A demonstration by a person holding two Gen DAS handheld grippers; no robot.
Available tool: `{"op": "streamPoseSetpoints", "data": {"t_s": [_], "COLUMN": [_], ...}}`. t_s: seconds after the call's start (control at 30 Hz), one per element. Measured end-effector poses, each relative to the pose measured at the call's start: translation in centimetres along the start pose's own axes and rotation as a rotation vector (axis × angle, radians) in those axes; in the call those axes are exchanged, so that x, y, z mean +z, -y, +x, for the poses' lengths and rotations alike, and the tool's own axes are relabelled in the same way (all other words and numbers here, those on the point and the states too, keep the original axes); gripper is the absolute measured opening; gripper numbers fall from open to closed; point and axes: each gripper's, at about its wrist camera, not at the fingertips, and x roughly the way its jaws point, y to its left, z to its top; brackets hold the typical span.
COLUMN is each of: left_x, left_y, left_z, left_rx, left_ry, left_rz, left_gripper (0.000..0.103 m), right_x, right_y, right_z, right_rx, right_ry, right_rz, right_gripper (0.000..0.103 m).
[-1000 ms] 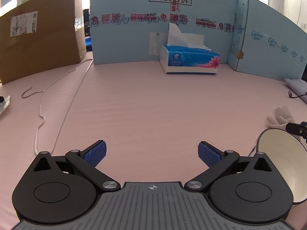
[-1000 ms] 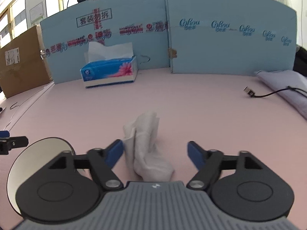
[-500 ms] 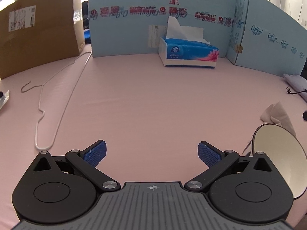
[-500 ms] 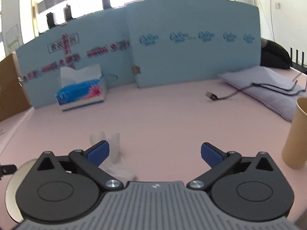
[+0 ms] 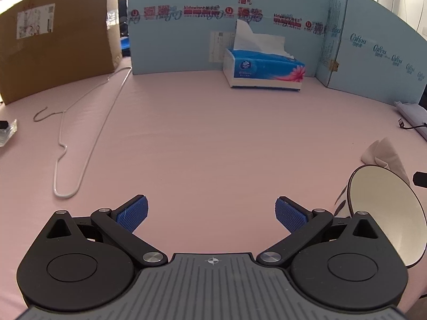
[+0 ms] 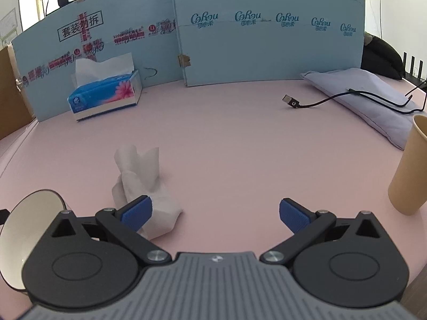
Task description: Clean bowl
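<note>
Jaws wide on both: right gripper [image 6: 215, 212] just opened, crumpled tissue [image 6: 144, 186] loose beside its left pad; left gripper [image 5: 210, 214] empty. Bowl [image 5: 387, 213] tilted on tabletop [image 5: 213, 146] between them, wipe looks done.

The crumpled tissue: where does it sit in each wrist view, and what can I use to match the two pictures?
Left wrist view: the crumpled tissue lies at the far right edge, just behind the bowl.
Right wrist view: the crumpled tissue lies left of centre, running down behind the left pad of the right tool.
Shared landmark: the blue tissue box by the blue board.
</note>
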Motion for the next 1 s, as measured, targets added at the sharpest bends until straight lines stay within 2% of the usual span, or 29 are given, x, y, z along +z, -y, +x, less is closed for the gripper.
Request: {"op": "streamPoseSetpoints", "data": {"t_s": [0.2, 0.43, 1.0], "left_x": [0.06, -0.12, 0.05], "left_y": [0.55, 0.95, 0.32], "left_z": [0.08, -0.19, -0.28], "left_rx": [0.064, 0.007, 0.020], "left_ry": [-0.014, -0.023, -0.026], "left_rz": [0.020, 0.032, 0.007], "left_gripper": [0.103, 0.103, 0.103], "right_x": [0.09, 0.05, 0.19], "right_y": [0.26, 0.14, 0.02], "right_z": [-0.04, -0.23, -0.63], "right_rx": [-0.010, -0.021, -0.034], "right_ry": [-0.004, 0.003, 0.018], "right_rz": [0.008, -0.006, -0.013], "right_gripper": [0.103, 0.103, 0.103]}}
